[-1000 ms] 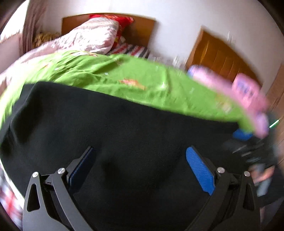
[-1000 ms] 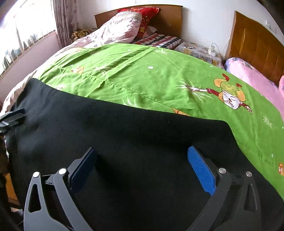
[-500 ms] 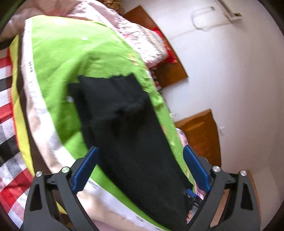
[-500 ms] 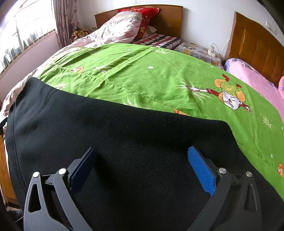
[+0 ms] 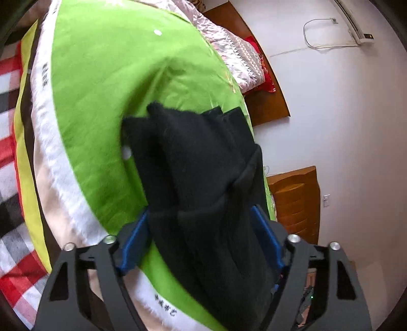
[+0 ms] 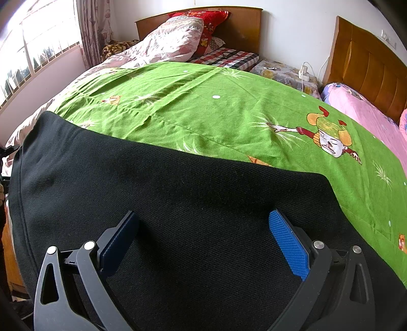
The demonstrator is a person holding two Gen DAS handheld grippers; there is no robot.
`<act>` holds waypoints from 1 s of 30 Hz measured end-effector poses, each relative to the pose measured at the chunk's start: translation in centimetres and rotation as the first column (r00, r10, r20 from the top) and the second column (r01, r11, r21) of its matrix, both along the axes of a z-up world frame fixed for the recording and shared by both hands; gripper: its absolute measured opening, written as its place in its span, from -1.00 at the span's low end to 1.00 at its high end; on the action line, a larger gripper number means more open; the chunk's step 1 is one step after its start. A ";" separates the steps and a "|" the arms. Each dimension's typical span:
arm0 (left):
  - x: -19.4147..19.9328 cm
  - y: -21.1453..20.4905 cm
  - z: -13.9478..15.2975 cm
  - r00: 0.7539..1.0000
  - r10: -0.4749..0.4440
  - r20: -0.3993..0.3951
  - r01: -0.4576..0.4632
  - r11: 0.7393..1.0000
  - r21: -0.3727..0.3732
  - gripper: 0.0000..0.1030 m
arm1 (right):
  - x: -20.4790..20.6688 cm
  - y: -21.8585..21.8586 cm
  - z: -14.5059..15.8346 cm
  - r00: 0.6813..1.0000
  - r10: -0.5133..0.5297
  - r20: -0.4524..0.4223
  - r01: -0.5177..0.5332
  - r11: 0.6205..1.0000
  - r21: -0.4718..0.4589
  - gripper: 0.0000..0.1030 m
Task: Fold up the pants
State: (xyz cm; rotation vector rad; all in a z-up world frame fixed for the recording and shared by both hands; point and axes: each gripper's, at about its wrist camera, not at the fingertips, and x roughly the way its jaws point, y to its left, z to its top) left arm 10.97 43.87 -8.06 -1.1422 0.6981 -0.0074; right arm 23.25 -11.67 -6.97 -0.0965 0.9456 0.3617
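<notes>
The black pants [image 6: 178,198] lie flat across the near part of a bed with a green sheet [image 6: 216,114]. My right gripper [image 6: 203,236] hovers low over the pants with its jaws wide open and nothing between them. In the left wrist view the camera is rolled sideways and the pants [image 5: 203,178] run as a bunched black strip along the bed's edge. My left gripper [image 5: 201,236] has its blue pads on either side of that bunched edge; the cloth fills the gap, and I cannot tell whether the pads press on it.
A pink patterned quilt [image 6: 165,43] and a red pillow [image 6: 203,23] lie at the wooden headboard [image 6: 241,23]. A second bed with pink bedding [image 6: 368,114] stands at the right. A bedside table [image 6: 285,71] sits between the beds. A checked blanket [image 5: 10,152] hangs off the bed's side.
My left gripper has swung round from above the pants to their left end, rolled sideways, and now straddles the bunched edge. The right gripper has not moved.
</notes>
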 end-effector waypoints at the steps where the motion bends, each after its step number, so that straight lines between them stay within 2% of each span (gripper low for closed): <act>1: 0.1 0.3 -0.1 1.000 0.000 -0.001 0.000 1.000 0.005 0.27 | -0.3 0.4 0.9 1.000 -0.001 -0.003 0.001 0.998 0.061 0.91; 3: -0.1 0.6 -0.2 1.000 0.004 -0.006 -0.004 1.000 0.008 0.13 | -1.8 3.1 3.5 0.993 0.105 0.045 -0.112 0.970 0.217 0.90; 4: -0.3 0.7 -0.3 1.000 0.005 -0.001 -0.005 1.000 0.005 0.06 | -2.6 4.8 4.5 0.986 0.151 0.076 -0.165 0.957 0.238 0.90; 7: -0.4 1.0 -0.6 1.000 0.002 0.002 -0.002 1.000 0.002 0.02 | -4.9 12.2 5.5 0.935 0.341 0.097 -0.354 0.914 0.196 0.90; 10: -0.4 1.0 -0.7 1.000 -0.004 0.005 0.004 1.000 0.013 0.02 | -6.6 18.9 4.0 0.874 0.481 0.064 -0.485 0.864 0.133 0.90; 12: -0.5 1.1 -1.0 1.000 -0.005 0.008 0.005 1.000 0.011 -0.05 | -7.0 21.7 2.3 0.857 0.514 0.028 -0.514 0.851 0.106 0.90; 14: -0.6 1.0 -0.9 1.000 -0.011 0.011 0.011 1.000 0.029 -0.24 | -7.2 23.5 0.0 0.856 0.516 -0.020 -0.515 0.856 0.058 0.91; 15: -0.9 0.9 -0.8 1.000 -0.015 0.012 0.014 0.999 0.050 -0.28 | -7.6 24.2 -0.6 0.853 0.522 -0.007 -0.522 0.853 0.005 0.92; 16: -1.2 0.8 -0.5 1.000 -0.015 0.013 0.014 0.998 0.066 -0.34 | -7.8 24.4 -0.4 0.849 0.529 0.012 -0.528 0.849 -0.011 0.92; 18: -1.9 0.4 0.6 1.000 0.002 0.025 -0.004 0.995 0.096 -0.40 | -7.5 24.2 -0.5 0.851 0.526 0.000 -0.526 0.851 0.009 0.92; 20: -2.4 -0.7 2.7 0.999 0.016 0.045 -0.023 0.987 0.160 -0.42 | -7.2 24.2 -0.6 0.855 0.519 -0.006 -0.519 0.855 0.022 0.92; 23: -2.3 -3.8 7.4 0.998 0.006 0.065 -0.029 0.936 0.350 -0.42 | -7.3 24.5 -0.7 0.855 0.519 -0.001 -0.519 0.855 0.007 0.92; 25: -1.7 -7.1 10.9 0.996 -0.038 0.087 -0.011 0.866 0.500 -0.43 | -7.0 23.9 -0.4 0.854 0.520 -0.002 -0.520 0.854 0.028 0.91; 26: -1.4 -9.5 12.8 0.993 -0.072 0.096 0.003 0.813 0.582 -0.43 | -6.8 23.0 0.1 0.861 0.508 0.017 -0.508 0.858 0.071 0.90; 27: -1.1 -11.2 13.8 0.990 -0.100 0.099 0.015 0.776 0.631 -0.43 | -7.1 21.8 0.9 0.868 0.495 0.042 -0.496 0.861 0.113 0.90; 28: -0.8 -13.4 14.9 0.985 -0.137 0.102 0.030 0.728 0.685 -0.44 | -7.3 20.3 1.7 0.880 0.470 0.070 -0.475 0.867 0.155 0.90; 29: -0.7 -16.3 15.8 0.977 -0.186 0.103 0.047 0.662 0.748 -0.45 | -7.6 17.8 3.1 0.905 0.411 0.111 -0.425 0.885 0.187 0.90; 30: -0.6 -18.5 16.3 0.971 -0.220 0.097 0.059 0.611 0.789 -0.45 | -8.0 15.9 4.0 0.920 0.364 0.148 -0.387 0.903 0.185 0.90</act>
